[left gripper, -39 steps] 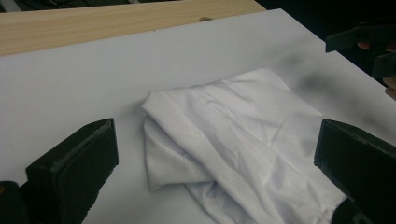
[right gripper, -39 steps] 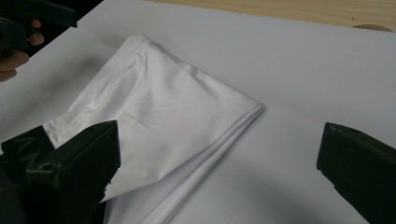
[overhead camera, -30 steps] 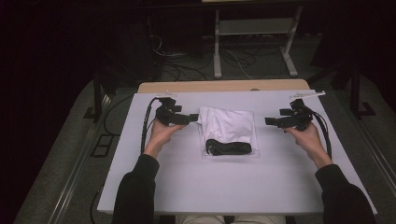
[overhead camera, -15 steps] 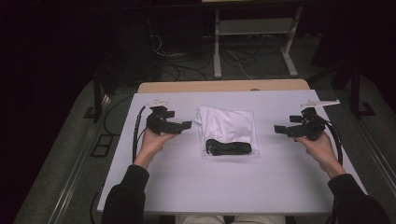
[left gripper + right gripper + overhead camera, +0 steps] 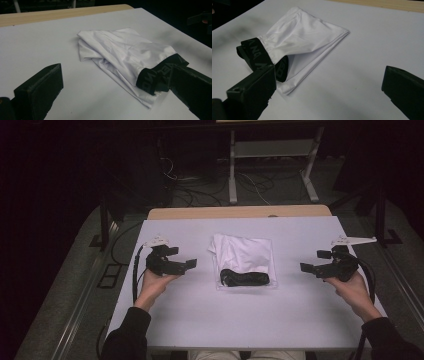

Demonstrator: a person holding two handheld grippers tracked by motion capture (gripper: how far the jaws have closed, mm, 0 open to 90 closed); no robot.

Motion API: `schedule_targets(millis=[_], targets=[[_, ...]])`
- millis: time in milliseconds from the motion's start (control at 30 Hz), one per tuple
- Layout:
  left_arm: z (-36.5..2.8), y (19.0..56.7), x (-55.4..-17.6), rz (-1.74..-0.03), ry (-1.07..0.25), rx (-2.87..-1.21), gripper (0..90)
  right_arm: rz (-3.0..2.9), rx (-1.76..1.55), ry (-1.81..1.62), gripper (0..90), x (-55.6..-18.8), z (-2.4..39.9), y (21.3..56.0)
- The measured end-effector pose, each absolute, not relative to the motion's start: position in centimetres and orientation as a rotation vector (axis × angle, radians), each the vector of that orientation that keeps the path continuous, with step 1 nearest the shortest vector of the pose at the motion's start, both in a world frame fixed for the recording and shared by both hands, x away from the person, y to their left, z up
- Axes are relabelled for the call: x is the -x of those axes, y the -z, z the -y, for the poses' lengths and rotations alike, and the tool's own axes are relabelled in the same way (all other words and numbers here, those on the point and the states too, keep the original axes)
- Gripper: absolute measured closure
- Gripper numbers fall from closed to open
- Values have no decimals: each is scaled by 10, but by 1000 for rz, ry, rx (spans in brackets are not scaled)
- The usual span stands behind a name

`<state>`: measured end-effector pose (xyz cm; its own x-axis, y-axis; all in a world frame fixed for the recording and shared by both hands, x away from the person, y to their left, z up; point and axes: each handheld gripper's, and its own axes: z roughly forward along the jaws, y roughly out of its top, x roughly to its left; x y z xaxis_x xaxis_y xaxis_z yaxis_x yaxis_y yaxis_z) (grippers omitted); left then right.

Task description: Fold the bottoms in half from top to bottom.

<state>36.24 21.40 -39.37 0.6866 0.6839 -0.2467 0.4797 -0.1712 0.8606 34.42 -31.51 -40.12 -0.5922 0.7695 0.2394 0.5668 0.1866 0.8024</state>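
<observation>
A white worktop (image 5: 180, 325) is seen in a dark room. The folded white shorts (image 5: 243, 259) are left in its middle. The left gripper (image 5: 186, 266) and right gripper (image 5: 307, 268) have been pulled back toward the side edges, both wide apart, so the folding looks done

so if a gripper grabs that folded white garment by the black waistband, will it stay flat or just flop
The white garment would probably flop: its thin cloth lies in soft wrinkled layers. The folds would likely fall open, since nothing pins them. The black waistband looks thicker, so it may give a firmer hold.
</observation>
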Motion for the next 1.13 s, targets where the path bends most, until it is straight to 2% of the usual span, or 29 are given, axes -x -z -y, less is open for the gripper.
schedule_targets(millis=[633, 1133], targets=[[-236, 408, -317, -927, -290, -1781, 0, -2224, -1283, -1341, 0, -307, 324, 419], [-244, 418, -295, -932, -313, -1781, 0, -2216, -1267, -1303, 0, -286, 328, 430]])
